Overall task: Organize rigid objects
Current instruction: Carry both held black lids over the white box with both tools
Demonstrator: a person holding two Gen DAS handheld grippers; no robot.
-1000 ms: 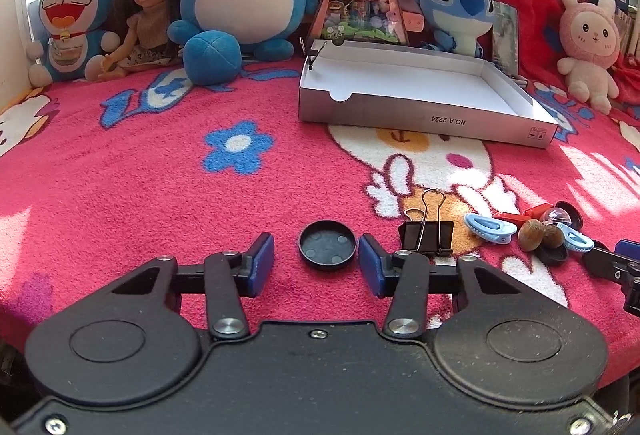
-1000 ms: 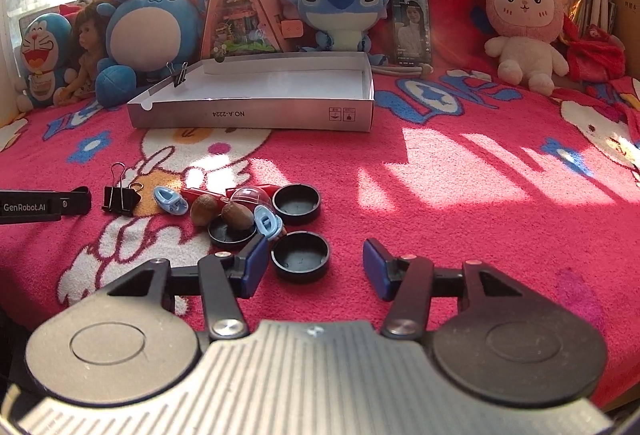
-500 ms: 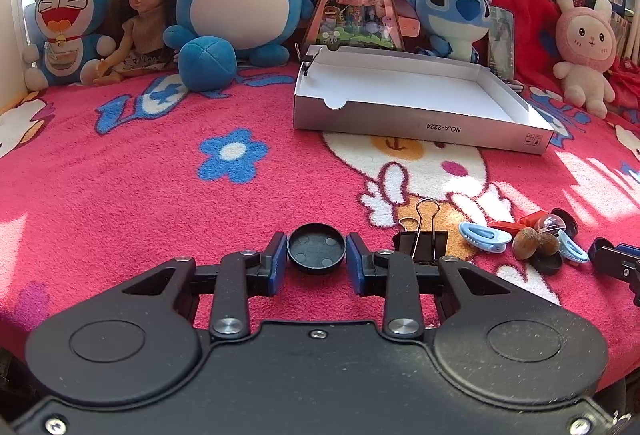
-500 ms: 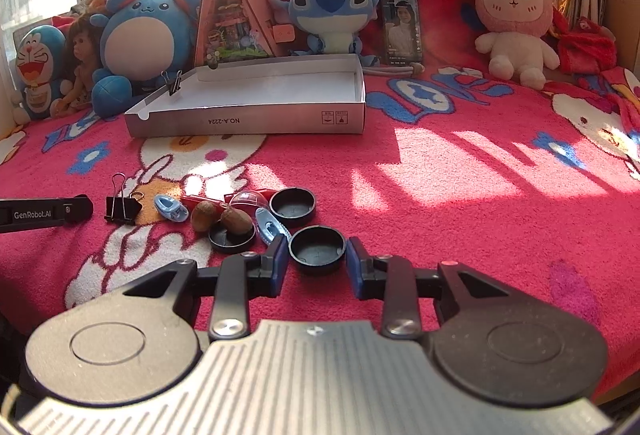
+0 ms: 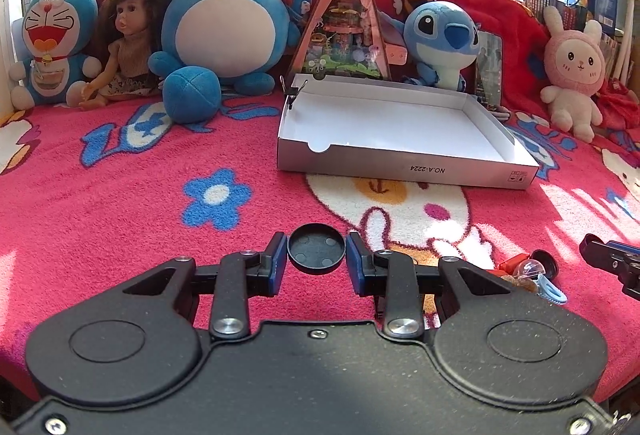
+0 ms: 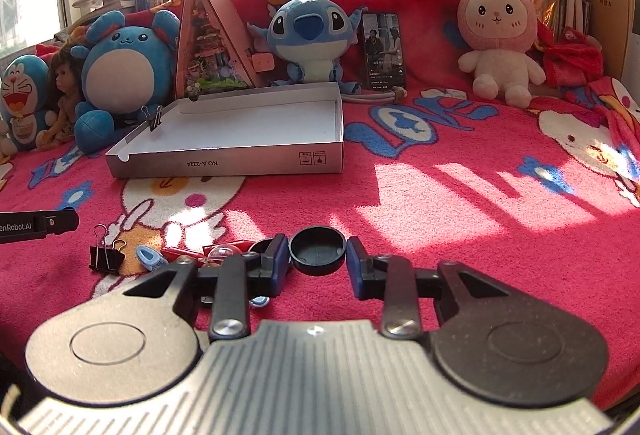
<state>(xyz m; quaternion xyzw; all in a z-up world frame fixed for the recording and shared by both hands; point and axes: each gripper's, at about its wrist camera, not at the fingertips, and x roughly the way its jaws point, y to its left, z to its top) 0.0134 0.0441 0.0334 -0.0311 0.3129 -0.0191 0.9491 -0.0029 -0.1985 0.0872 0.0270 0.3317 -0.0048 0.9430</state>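
Observation:
My left gripper (image 5: 316,255) is shut on a round black cap (image 5: 316,249) and holds it above the red blanket. My right gripper (image 6: 318,255) is shut on a second black cap (image 6: 318,250), also lifted. An open white cardboard box (image 5: 404,163) lies ahead; it also shows in the right wrist view (image 6: 224,162). A small pile of loose items sits on the blanket: a black binder clip (image 6: 105,255), a blue clip (image 6: 149,257), a clear capsule (image 6: 220,253) and another black cap (image 5: 546,261).
Plush toys line the back: Doraemon (image 5: 52,39), a doll (image 5: 124,43), a blue round plush (image 5: 224,27), Stitch (image 5: 444,39) and a pink rabbit (image 5: 572,71). A triangular display box (image 5: 344,23) stands behind the white box. A binder clip (image 6: 154,119) grips the box's corner.
Both grippers closed on their black caps and lifted them off the blanket. Both views have risen, and the loose pile now sits lower and partly behind the grippers.

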